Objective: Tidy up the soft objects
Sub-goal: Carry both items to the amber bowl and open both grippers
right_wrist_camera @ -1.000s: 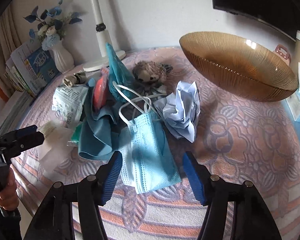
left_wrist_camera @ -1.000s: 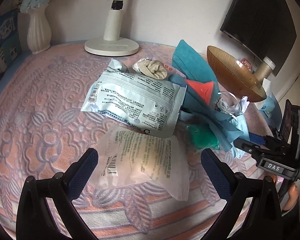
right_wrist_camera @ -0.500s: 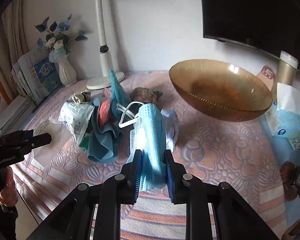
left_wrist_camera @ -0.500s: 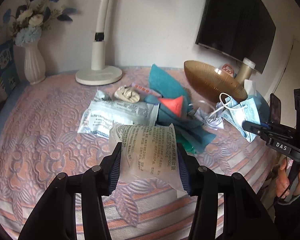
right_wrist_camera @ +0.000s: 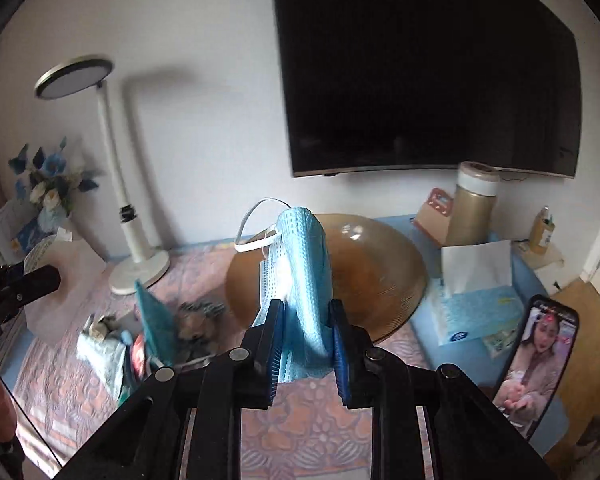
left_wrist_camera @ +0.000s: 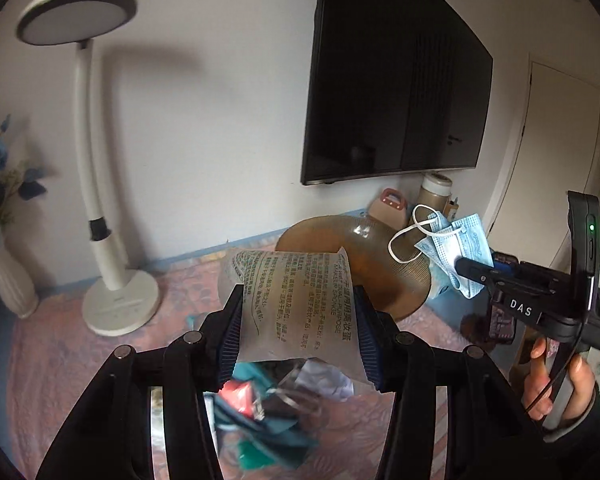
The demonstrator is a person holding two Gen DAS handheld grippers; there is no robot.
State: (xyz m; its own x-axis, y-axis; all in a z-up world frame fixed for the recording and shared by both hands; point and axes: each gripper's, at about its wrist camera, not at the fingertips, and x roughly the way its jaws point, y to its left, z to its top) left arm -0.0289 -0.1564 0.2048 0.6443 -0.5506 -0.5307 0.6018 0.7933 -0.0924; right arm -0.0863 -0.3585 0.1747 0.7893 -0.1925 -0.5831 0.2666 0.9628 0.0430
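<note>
My left gripper (left_wrist_camera: pixel 298 330) is shut on a clear sponge packet (left_wrist_camera: pixel 300 300) with printed text, held up above the table. My right gripper (right_wrist_camera: pixel 305 344) is shut on a blue face mask (right_wrist_camera: pixel 304 276) with white ear loops, lifted in front of the amber glass bowl (right_wrist_camera: pixel 380 276). The mask also shows in the left wrist view (left_wrist_camera: pixel 456 248), beside the bowl (left_wrist_camera: pixel 384 272). A pile of soft things (right_wrist_camera: pixel 148 336) lies on the pink tablecloth: teal cloth, a red item, a printed packet, a grey furry piece.
A white desk lamp (left_wrist_camera: pixel 112 280) stands at the back left, a white flower vase (right_wrist_camera: pixel 56 216) beside it. A tissue box (right_wrist_camera: pixel 472 304), a gold flask (right_wrist_camera: pixel 474 208) and a phone (right_wrist_camera: pixel 536 364) are at the right. A black screen (right_wrist_camera: pixel 432 68) hangs on the wall.
Both grippers closed on their items and lifted them: the left raised the sponge packet, the right raised the mask toward the bowl. Both views tilted up.
</note>
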